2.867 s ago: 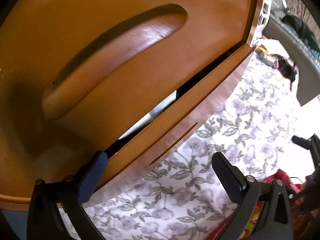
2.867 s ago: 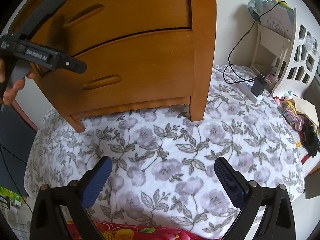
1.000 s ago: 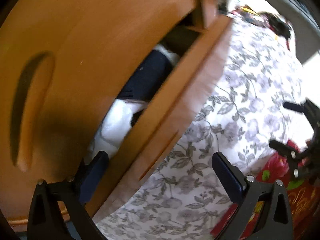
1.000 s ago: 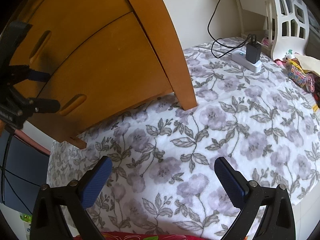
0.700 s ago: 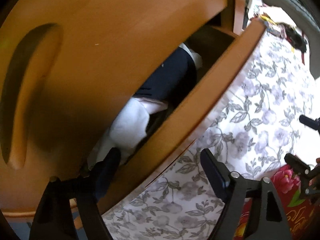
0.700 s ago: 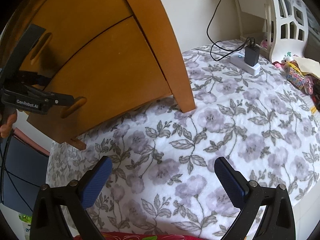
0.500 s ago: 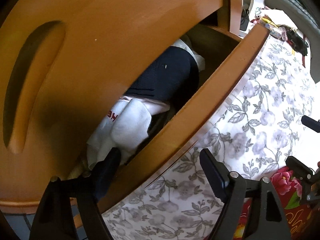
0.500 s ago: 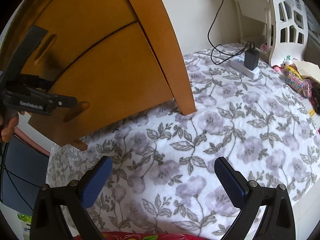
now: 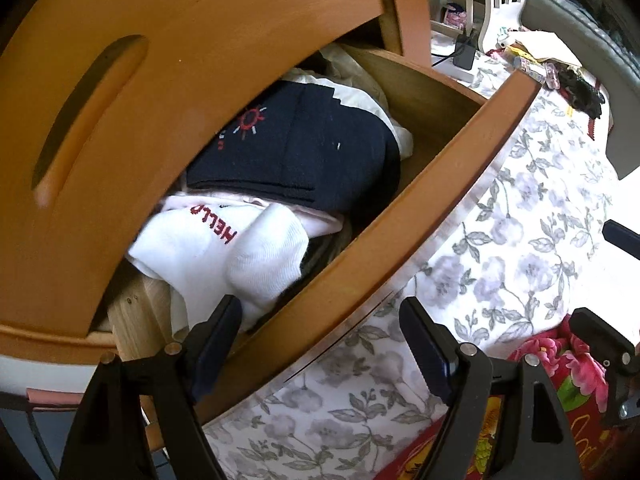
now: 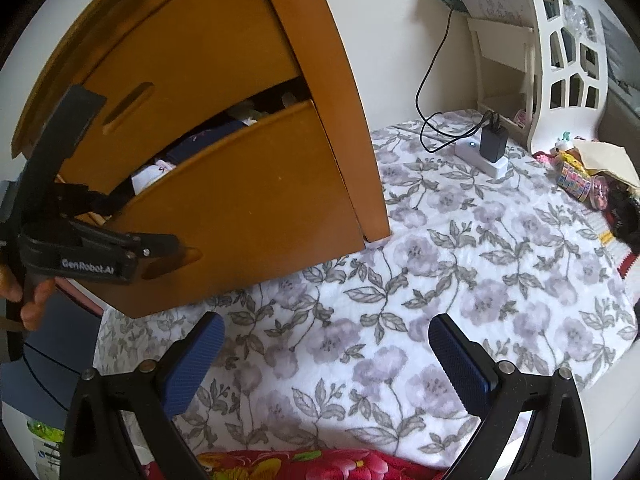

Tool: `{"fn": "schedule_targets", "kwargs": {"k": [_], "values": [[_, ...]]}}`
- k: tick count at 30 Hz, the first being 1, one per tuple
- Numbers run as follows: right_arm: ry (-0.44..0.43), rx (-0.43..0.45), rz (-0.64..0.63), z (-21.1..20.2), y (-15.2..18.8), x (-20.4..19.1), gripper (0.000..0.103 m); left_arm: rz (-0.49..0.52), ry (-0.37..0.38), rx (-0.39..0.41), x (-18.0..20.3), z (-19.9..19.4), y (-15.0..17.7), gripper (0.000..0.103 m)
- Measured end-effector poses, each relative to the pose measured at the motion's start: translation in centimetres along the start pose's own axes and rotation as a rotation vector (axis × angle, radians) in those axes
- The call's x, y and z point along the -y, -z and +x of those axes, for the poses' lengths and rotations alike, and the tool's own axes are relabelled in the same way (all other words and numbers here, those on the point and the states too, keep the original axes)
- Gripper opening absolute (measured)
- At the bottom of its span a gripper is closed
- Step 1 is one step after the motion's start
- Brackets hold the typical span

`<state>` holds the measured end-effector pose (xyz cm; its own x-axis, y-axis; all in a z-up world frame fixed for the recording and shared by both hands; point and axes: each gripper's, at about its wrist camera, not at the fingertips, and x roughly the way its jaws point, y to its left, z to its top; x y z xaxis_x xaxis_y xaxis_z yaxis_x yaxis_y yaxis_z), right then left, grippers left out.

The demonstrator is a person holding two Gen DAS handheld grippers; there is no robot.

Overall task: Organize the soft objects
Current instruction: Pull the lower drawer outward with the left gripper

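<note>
Inside the half-open lower drawer (image 9: 452,168) lie white socks (image 9: 240,252) and a folded navy garment (image 9: 312,148): light, limp, best pinched at a bunched fold. Left gripper (image 9: 320,344) straddles the drawer front, its jaws apart but narrowed earlier in the last second, clamping nothing. Right gripper (image 10: 326,356) hangs open, empty, over the floral bedspread (image 10: 500,280).

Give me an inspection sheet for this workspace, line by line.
Surface: floral quilt spread under the wooden cabinet.
Job's things: lower drawer pulled open; white sock lettered HELLO and navy sock piled inside.
Clutter: small colourful items at the quilt's far right; red floral fabric at the near edge.
Grippers: left hand-held gripper straddles the drawer front, one finger inside; whether the pads press the board cannot be told. Right hand-held gripper open, empty.
Cables: black cable running to a charger on a white power strip.
Surroundings: white cut-out shelf, pale wall.
</note>
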<state>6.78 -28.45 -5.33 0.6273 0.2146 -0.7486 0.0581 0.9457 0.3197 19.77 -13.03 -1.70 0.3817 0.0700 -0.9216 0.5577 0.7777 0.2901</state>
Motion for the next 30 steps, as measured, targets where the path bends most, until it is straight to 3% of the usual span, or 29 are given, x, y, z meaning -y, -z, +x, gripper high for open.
{"fn": "schedule_targets", "kwargs": {"k": [14,30], "values": [[0.03,0.031,-0.029,-3.5,1.3,-1.0,0.103,-0.036,0.055,0.047,0.6,-2.3,2.0,0.082],[0.062,0.059,-0.069,-6.1,1.9,-2.6,0.103,-0.113,0.095,0.135,-2.2,-6.1,3.5,0.082]]}}
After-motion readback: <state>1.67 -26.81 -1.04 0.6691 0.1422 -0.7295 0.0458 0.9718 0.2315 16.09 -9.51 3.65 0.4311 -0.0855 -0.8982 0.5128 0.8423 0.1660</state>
